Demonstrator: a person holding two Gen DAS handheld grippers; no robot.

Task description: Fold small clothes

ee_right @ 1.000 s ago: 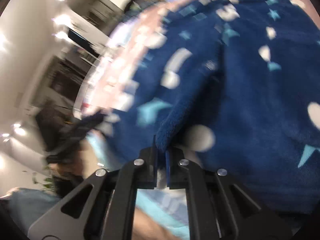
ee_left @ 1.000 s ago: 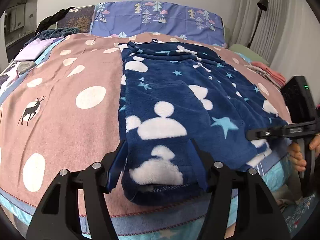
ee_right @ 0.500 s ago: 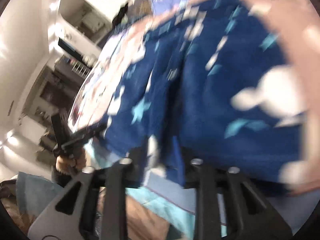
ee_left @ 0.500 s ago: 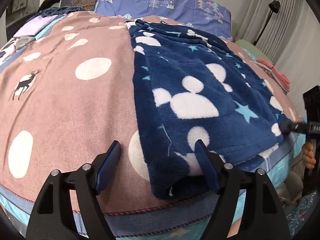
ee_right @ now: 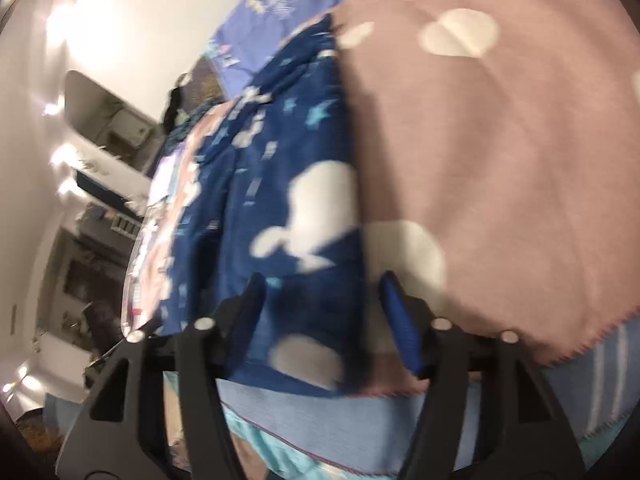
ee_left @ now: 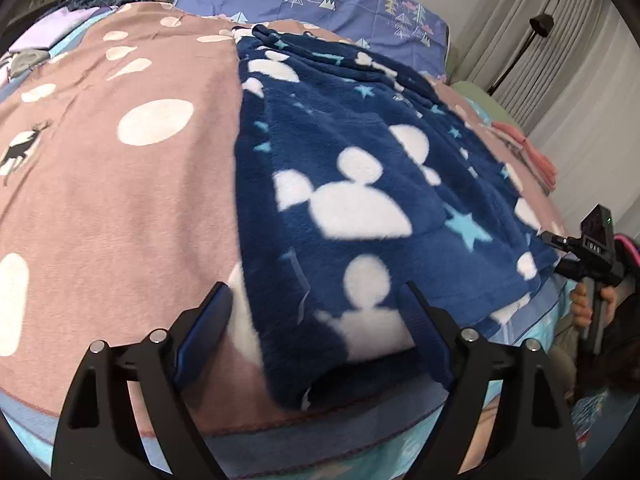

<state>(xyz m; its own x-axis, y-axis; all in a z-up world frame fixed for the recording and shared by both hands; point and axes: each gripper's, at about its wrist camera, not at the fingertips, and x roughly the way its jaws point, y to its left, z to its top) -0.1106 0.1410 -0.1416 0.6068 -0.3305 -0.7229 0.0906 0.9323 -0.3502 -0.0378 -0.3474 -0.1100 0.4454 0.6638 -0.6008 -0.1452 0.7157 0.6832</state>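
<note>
You are releasing the fleece garment: both the left gripper and the right gripper are opening, jaws apart, nothing clamped. The garment is now lying folded on the bed, hem at 6 o'clock, ready for another fold.

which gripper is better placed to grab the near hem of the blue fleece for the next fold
Left, probably. The left gripper has its opening jaws straddling the near corner of the blue fleece. The right gripper, also opening, sits at the far side edge in a blurred view.
</note>
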